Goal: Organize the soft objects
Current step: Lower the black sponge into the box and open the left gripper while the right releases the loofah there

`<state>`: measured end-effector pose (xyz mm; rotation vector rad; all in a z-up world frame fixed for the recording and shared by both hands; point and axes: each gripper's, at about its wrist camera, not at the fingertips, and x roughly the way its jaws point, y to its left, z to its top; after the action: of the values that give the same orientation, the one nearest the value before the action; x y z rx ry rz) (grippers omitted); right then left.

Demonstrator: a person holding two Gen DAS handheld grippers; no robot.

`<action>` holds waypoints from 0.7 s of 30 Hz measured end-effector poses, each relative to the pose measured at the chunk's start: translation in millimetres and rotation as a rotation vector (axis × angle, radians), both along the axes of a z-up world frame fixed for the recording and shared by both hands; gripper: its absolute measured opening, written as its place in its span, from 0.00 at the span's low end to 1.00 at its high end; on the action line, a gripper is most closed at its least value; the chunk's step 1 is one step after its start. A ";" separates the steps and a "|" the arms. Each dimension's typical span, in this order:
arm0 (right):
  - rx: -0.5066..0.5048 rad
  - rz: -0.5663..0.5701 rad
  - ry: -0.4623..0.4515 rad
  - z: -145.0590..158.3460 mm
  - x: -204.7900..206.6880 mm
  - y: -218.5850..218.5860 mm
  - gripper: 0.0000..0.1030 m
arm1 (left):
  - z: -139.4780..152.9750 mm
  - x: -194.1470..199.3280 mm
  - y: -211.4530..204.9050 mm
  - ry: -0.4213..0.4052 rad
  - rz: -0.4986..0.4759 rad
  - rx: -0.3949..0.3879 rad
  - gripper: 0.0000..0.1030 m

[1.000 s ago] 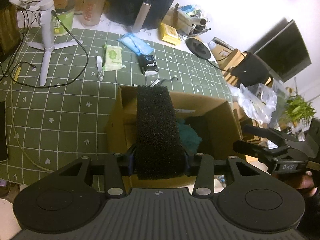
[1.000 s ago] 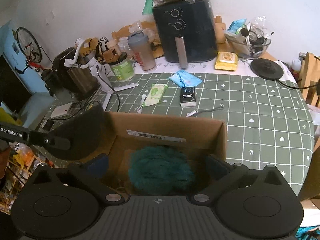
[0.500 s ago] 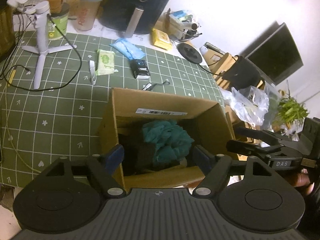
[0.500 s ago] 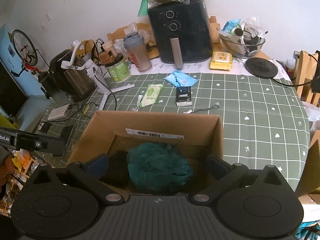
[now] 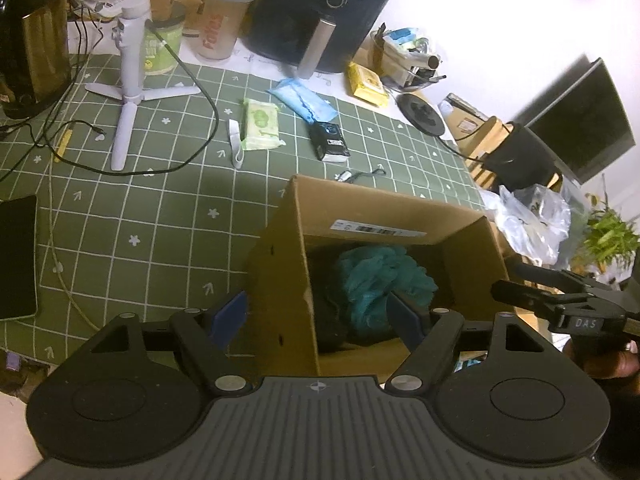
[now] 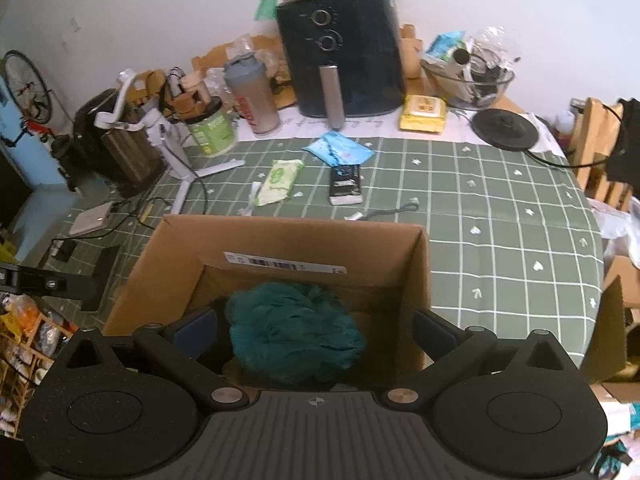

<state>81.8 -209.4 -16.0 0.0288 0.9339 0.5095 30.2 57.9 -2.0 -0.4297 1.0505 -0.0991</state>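
Note:
An open cardboard box (image 5: pixel 360 208) (image 6: pixel 280 236) stands on the green checked tablecloth (image 5: pixel 140 216). A teal bath pouf (image 5: pixel 380 284) (image 6: pixel 292 332) lies inside it. A black foam sponge (image 5: pixel 326 316) sits in shadow beside the pouf. My left gripper (image 5: pixel 316 316) is open and holds nothing. It straddles the box's left wall, one blue pad outside and one inside. My right gripper (image 6: pixel 312 330) hangs open over the box's near side. The pouf lies between its fingers, untouched. Each gripper shows at the edge of the other's view.
Behind the box lie a wet-wipes pack (image 5: pixel 260 124), a blue packet (image 5: pixel 300 100) and a small black packet (image 5: pixel 330 142). A white tripod (image 5: pixel 128 80) with cables stands left, a dark tablet (image 5: pixel 16 256) at the left edge. An air fryer (image 6: pixel 340 52) and a shaker bottle (image 6: pixel 252 92) line the back.
My left gripper let go of the black sponge, which dropped into the box. Its jaws opened wide and it shifted left across the box wall. The right gripper barely moved.

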 end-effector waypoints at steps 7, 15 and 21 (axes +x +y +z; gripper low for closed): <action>-0.052 -0.037 -0.020 -3.5 -2.0 2.1 1.00 | 0.9 1.5 1.6 -0.012 -0.016 0.061 0.74; -0.054 0.005 -0.026 -6.2 -7.2 -3.2 1.00 | 5.4 2.1 -5.0 -0.053 -0.043 0.144 0.74; -0.057 -0.008 -0.001 -10.5 -4.0 -7.6 1.00 | 5.1 5.8 -8.6 -0.059 -0.044 0.157 0.74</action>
<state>77.8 -217.0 -26.5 -0.0195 0.9471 0.4749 36.1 49.3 3.1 -0.2605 1.0022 -0.0677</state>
